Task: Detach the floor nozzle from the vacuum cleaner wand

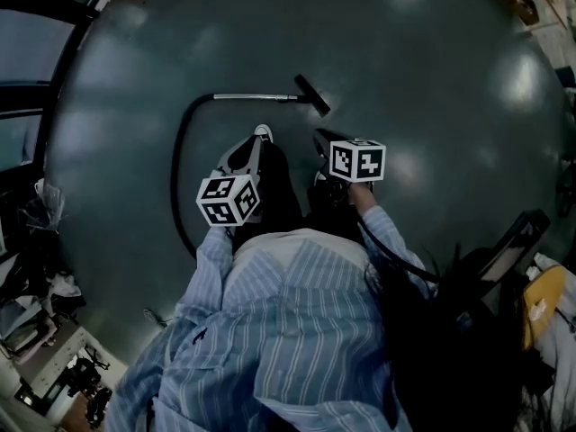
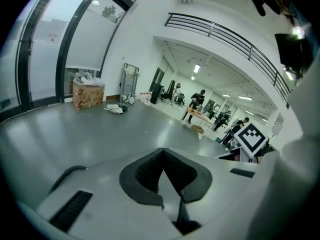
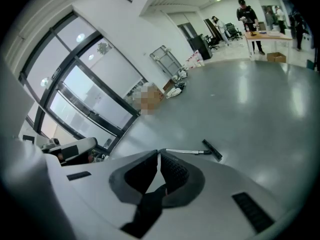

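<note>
Two grippers, both with jaws pressed together and holding nothing: left gripper (image 2: 163, 151), right gripper (image 3: 158, 154). Pads are black and ribbed, set in smooth white shells.

Right gripper view catches the wand (image 3: 183, 151), a thin shiny metal tube lying flat on the glossy grey floor (image 3: 250, 109), with the floor nozzle (image 3: 212, 150), a flat black bar, joined at its end. Both lie well apart from the jaws.

Left gripper view has none of that. It shows a cardboard box (image 2: 88, 94) by tall windows, a balcony railing (image 2: 225, 34) and the right gripper's marker cube (image 2: 250, 138).

Only the head view shows the black hose (image 1: 179, 156) curving off the wand's other end; its lower end is hidden behind the striped sleeve (image 1: 211, 259). That view is dark and the jaw tips are hard to make out there.
</note>
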### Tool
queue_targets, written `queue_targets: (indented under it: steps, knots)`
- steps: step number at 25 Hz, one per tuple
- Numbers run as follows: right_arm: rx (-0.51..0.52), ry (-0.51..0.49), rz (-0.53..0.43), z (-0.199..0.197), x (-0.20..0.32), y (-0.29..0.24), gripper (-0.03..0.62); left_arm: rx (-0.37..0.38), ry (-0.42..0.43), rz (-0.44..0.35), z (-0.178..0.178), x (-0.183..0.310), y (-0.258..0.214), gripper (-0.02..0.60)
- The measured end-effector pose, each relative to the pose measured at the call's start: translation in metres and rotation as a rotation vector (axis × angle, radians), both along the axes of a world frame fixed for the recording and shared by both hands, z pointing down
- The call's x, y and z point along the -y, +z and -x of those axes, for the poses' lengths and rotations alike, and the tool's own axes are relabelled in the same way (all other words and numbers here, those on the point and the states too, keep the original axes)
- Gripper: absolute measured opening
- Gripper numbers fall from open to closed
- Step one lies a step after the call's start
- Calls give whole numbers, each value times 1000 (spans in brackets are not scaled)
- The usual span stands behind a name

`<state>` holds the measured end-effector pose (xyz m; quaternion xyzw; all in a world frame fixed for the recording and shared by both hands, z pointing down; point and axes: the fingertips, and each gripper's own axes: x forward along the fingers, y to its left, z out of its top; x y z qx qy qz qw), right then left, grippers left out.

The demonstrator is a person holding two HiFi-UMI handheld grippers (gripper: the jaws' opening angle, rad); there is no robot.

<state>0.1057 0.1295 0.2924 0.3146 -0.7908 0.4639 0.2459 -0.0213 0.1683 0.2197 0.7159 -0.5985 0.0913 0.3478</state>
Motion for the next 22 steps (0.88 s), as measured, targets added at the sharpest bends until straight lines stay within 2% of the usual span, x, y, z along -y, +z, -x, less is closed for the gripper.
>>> queue_targets:
  steps: [6,11,16,22]
  knots:
    - [3,127,-9,24,37,3,23,38,140,10,47,56,8,7]
    - [-50,175,2,55,72,21,25,36,261,27,96,107,33,8]
    - [-129,269,45,52,97,54,26,20,432,33,106,145,72,8]
    - [-180,244,97,45,108,92,31,-14,550,72,95,182,120,7]
